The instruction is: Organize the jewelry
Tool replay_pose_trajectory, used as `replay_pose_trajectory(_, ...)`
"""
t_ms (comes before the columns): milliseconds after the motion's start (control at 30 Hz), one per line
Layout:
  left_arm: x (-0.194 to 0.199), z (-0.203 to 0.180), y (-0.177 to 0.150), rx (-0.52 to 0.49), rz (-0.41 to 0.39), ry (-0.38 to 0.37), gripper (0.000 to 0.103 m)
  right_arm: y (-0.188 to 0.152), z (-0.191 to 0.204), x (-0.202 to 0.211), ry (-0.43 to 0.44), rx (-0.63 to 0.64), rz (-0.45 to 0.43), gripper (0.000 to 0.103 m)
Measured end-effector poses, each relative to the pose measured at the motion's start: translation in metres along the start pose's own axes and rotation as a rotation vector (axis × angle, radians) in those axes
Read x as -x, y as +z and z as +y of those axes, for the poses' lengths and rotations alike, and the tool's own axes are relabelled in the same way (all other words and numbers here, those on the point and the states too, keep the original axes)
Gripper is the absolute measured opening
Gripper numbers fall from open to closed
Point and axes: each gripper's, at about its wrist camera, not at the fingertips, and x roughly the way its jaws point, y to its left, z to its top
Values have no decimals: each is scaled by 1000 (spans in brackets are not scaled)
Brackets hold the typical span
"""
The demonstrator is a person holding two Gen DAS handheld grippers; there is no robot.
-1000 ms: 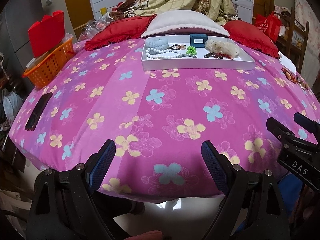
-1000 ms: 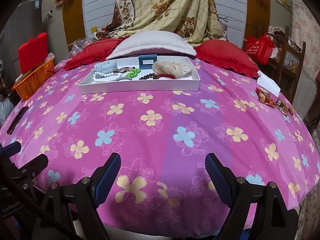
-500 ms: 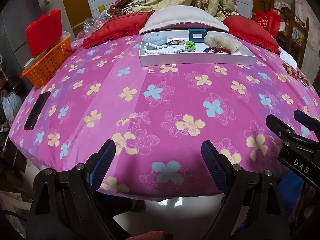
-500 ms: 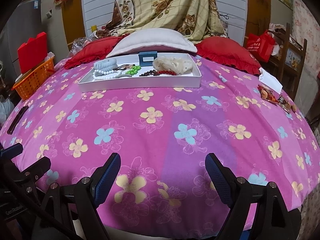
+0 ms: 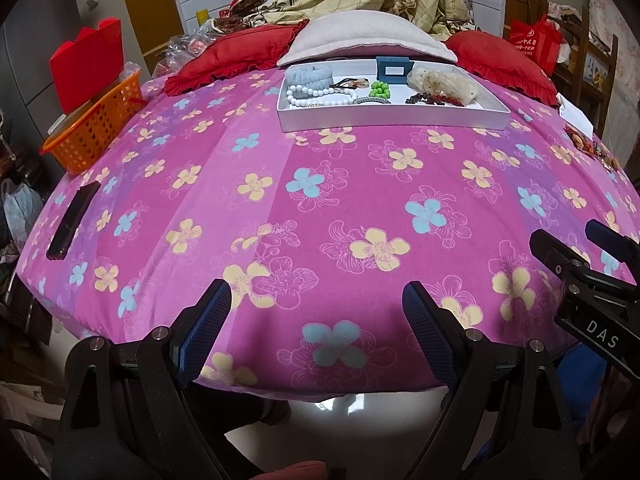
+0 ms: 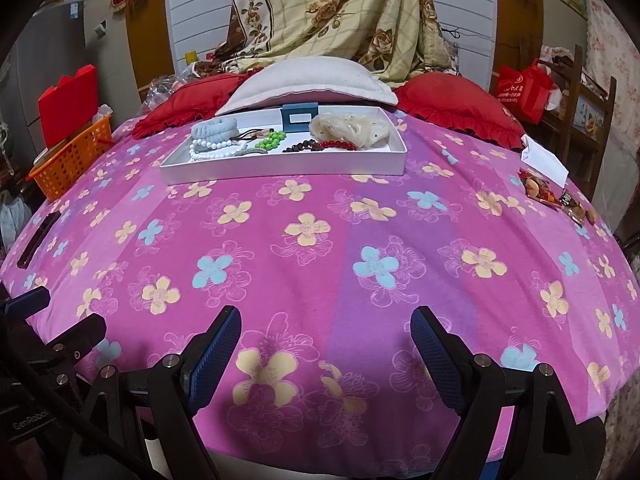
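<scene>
A white tray (image 5: 392, 120) (image 6: 280, 168) lies far back on the pink flowered bedspread. In it lie a white bead string (image 5: 316, 98), a pale blue scrunchie (image 5: 310, 76), green beads (image 5: 380, 89), dark red beads (image 5: 436, 99), a cream scrunchie (image 5: 440, 82) and a small blue box (image 5: 393, 68). My left gripper (image 5: 316, 320) is open and empty at the bed's near edge. My right gripper (image 6: 326, 344) is open and empty there too, to the right of the left one.
An orange basket (image 5: 96, 124) with a red box stands at the left edge. A black phone (image 5: 72, 220) lies front left. Red and white pillows (image 5: 368, 40) lie behind the tray. Snack packets (image 6: 556, 196) and white paper (image 6: 544, 160) lie at the right.
Both grippers have moved slightly forward over the bed's edge and tilted, so the tray sits a little lower and closer in view. Both stay open and empty.
</scene>
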Motion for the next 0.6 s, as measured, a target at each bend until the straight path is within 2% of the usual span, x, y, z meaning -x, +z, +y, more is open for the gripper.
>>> replay_pose_trajectory(600,-1,-2,-1,-1,-1,-1,87,-2,4,-2,10,6,7,85)
